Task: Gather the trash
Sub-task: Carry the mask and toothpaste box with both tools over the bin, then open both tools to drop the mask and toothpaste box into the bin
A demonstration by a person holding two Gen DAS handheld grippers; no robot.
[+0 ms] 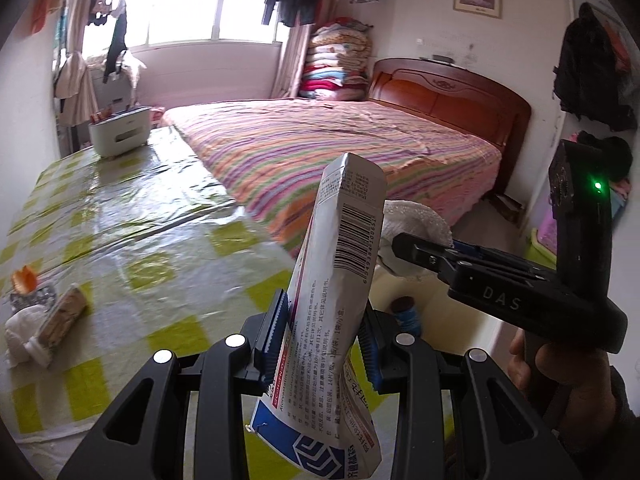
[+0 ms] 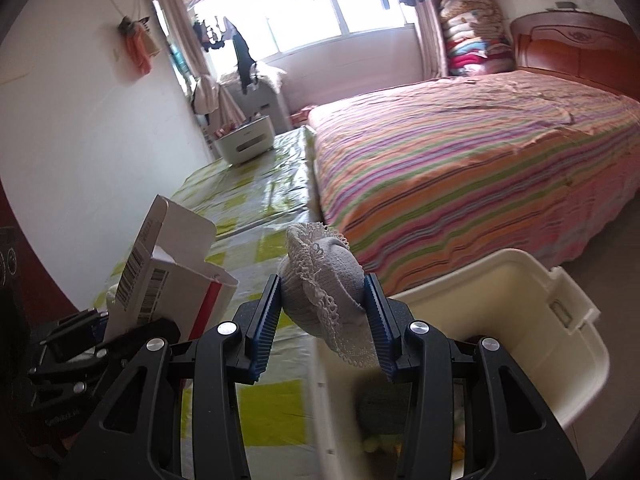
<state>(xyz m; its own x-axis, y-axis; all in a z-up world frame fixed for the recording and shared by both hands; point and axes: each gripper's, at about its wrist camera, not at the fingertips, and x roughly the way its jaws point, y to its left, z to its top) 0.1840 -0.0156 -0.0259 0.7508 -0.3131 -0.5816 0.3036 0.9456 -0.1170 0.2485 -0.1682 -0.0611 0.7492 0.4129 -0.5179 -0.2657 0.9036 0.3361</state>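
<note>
Your left gripper [image 1: 324, 340] is clamped on a flattened medicine box [image 1: 340, 280]. Both blue pads [image 1: 276, 328] press its sides low down, and the barcode end sticks up and forward past the fingertips, tilted slightly right. The box's open flap end hangs below the fingers toward the camera.

Your right gripper [image 2: 324, 320] is clamped on a balled grey sock with lace trim [image 2: 324, 284]. The ball sits between the pads, bulging above the fingertips, and a lace edge droops below them.

In the left wrist view your right gripper [image 1: 424, 256] sits just right of the box tip, with the white bundle at its jaws. Your hand [image 1: 532, 364] grips its handle at the lower right.

A cream plastic bin [image 2: 520, 320] is right of and below your right fingers, open top up. There are dark and yellowish items inside, too blurred to name.

Ahead and left of both fingers is a table with a yellow-check plastic cover [image 1: 140, 240]. At the left edge of the left wrist view, well left of the fingers, more trash lies on it: a crumpled white tissue [image 1: 20, 328], a small tube or box [image 1: 64, 316] touching it, and an orange scrap [image 1: 24, 278] just behind them. A white container [image 1: 120, 132] stands at the table's far end. The striped bed [image 1: 340, 152] is beyond the fingertips.
</note>
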